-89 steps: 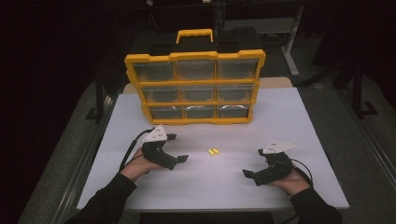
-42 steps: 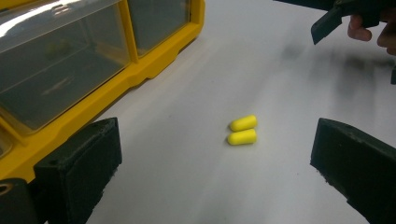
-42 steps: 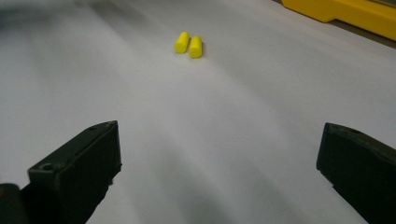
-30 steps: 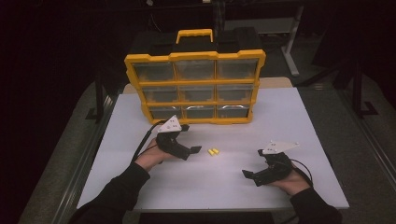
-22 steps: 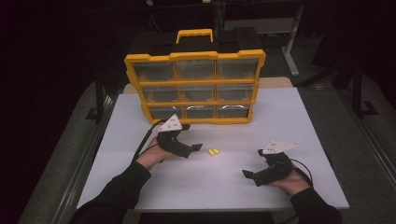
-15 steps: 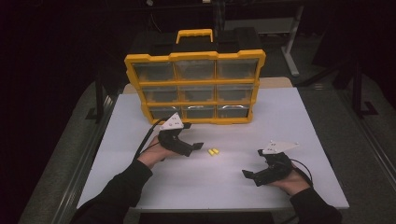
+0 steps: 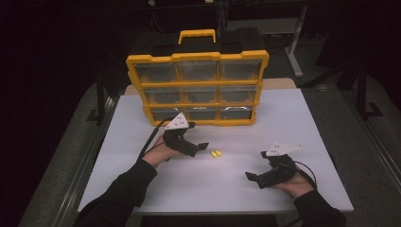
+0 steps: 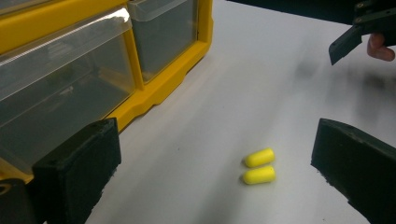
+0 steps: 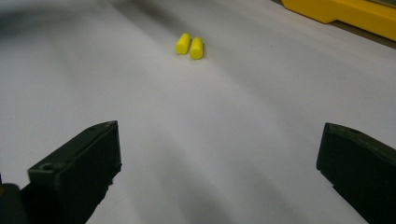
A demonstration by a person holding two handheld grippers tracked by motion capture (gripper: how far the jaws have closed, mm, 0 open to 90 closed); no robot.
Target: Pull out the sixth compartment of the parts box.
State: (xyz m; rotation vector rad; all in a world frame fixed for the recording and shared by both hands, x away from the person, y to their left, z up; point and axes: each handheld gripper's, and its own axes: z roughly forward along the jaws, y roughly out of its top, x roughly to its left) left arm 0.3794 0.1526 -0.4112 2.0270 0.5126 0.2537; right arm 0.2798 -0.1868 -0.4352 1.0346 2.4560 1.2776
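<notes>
Two small yellow foam plugs (image 7: 216,153) lie side by side on the white tabletop (image 7: 307,123), in front of a yellow organizer (image 7: 196,87) with clear drawers. My left gripper (image 7: 198,148) is open just left of the plugs, close to the organizer's bottom row. In the left gripper view the plugs (image 8: 259,165) lie between and just ahead of the wide-apart jaws, with nothing held. My right gripper (image 7: 254,180) rests open near the front right of the table. Its view shows the plugs (image 9: 189,45) farther off, beyond empty jaws.
The organizer's clear drawers (image 8: 60,88) stand close to the left jaw in the left gripper view, and a yellow base edge (image 9: 345,16) shows at the far right of the right gripper view. The right gripper's tip (image 8: 355,32) appears far off. Dark floor surrounds the table.
My left gripper has moved forward and to the right, toward the organizer and the yellow plugs. The right gripper and the plugs have stayed where they were.
</notes>
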